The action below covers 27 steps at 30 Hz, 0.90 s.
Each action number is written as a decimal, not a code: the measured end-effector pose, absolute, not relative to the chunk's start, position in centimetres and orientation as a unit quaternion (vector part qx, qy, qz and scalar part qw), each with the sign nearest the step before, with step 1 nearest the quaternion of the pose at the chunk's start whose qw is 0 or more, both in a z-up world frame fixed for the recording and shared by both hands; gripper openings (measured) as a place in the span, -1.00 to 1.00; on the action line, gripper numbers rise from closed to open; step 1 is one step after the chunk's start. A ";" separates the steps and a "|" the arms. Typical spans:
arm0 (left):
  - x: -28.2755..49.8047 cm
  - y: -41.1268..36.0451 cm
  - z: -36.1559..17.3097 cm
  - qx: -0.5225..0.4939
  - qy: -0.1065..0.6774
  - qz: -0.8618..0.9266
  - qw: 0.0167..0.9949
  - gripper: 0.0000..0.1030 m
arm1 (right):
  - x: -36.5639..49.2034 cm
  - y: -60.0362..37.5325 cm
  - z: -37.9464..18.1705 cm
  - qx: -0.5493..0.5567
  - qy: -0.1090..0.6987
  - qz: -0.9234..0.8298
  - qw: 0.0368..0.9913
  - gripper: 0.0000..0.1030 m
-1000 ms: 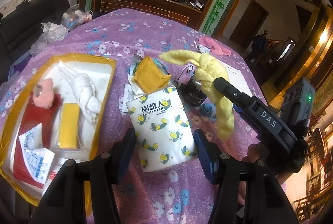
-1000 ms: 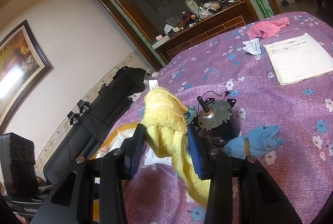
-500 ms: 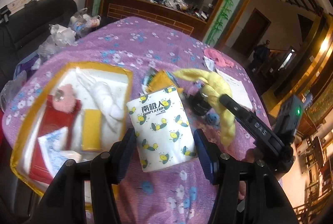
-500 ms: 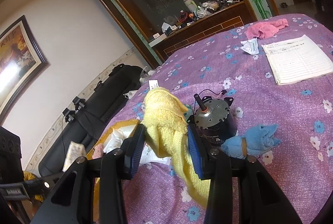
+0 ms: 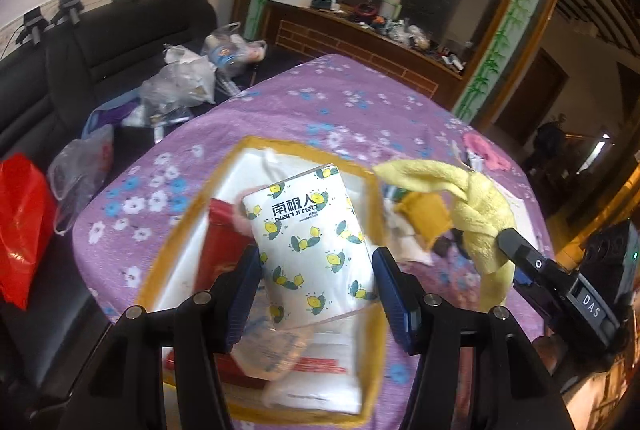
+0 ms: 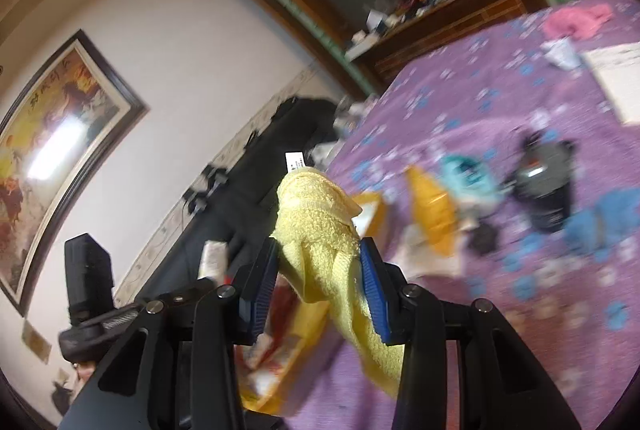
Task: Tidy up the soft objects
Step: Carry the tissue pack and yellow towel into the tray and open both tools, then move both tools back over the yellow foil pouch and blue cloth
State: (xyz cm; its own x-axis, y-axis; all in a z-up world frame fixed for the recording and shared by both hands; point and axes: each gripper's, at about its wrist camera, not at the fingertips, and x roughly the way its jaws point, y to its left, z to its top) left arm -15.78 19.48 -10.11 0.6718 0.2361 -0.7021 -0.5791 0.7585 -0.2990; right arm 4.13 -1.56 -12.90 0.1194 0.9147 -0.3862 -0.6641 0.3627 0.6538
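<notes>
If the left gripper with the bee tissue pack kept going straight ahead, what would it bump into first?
Probably the yellow-rimmed tray. The left gripper, shut on the tissue pack, points down over it, so the pack would likely land on the things inside; depth is unclear.

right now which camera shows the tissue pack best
The left wrist view: the tissue pack fills the centre, print legible, held between the left gripper jaws above the yellow-rimmed tray. The right wrist view doesn't clearly show it.

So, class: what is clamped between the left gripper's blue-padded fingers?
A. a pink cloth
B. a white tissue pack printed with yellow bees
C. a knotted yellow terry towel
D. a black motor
B: the left gripper pinches the white bee-print tissue pack above the yellow-rimmed tray.
</notes>
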 end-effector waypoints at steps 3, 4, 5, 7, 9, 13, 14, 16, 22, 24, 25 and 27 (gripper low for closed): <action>-15.7 20.7 -11.6 -0.260 0.348 0.239 0.868 0.18 | 3.6 2.0 -13.5 0.140 0.410 0.539 0.722 -0.22; -15.7 20.9 -12.1 -0.259 0.352 0.240 0.867 0.18 | 3.6 2.9 -13.7 0.135 0.416 0.539 0.720 -0.22; -15.7 21.0 -12.4 -0.257 0.354 0.240 0.867 0.18 | 3.4 3.9 -14.0 0.129 0.424 0.538 0.717 -0.22; -15.6 21.1 -13.1 -0.250 0.361 0.246 0.864 0.18 | 3.0 5.4 -14.5 0.117 0.431 0.535 0.717 -0.22; -15.7 21.2 -13.5 -0.244 0.364 0.253 0.863 0.18 | 2.7 7.0 -14.9 0.103 0.436 0.534 0.717 -0.22; -15.4 21.6 -14.8 -0.241 0.381 0.248 0.858 0.20 | 2.1 9.1 -16.2 0.075 0.451 0.530 0.714 -0.19; -15.3 21.6 -15.1 -0.240 0.386 0.249 0.855 0.20 | 1.9 9.4 -16.5 0.064 0.454 0.523 0.718 -0.18; -15.2 21.6 -15.6 -0.242 0.393 0.246 0.852 0.22 | 2.0 9.5 -17.0 0.061 0.460 0.520 0.717 -0.17; -15.6 20.9 -15.0 -0.244 0.380 0.241 0.859 0.56 | 2.3 7.6 -16.2 0.093 0.446 0.536 0.711 0.23; -15.7 20.4 -14.3 -0.240 0.371 0.240 0.864 0.74 | 2.5 6.8 -15.4 0.099 0.434 0.539 0.715 0.35; -15.7 19.9 -13.9 -0.235 0.366 0.239 0.868 0.81 | 2.5 6.4 -15.1 0.102 0.429 0.540 0.716 0.38; -15.8 19.2 -13.2 -0.224 0.356 0.240 0.875 0.82 | 2.6 5.4 -14.5 0.104 0.421 0.546 0.717 0.41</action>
State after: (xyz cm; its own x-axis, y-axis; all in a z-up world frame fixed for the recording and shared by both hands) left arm -15.78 19.15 -13.16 0.6305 0.2610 -0.7310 -0.5797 0.7846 -0.2199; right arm 2.59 5.36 -14.46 0.0491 0.8707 -0.4894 -0.6953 0.3815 0.6091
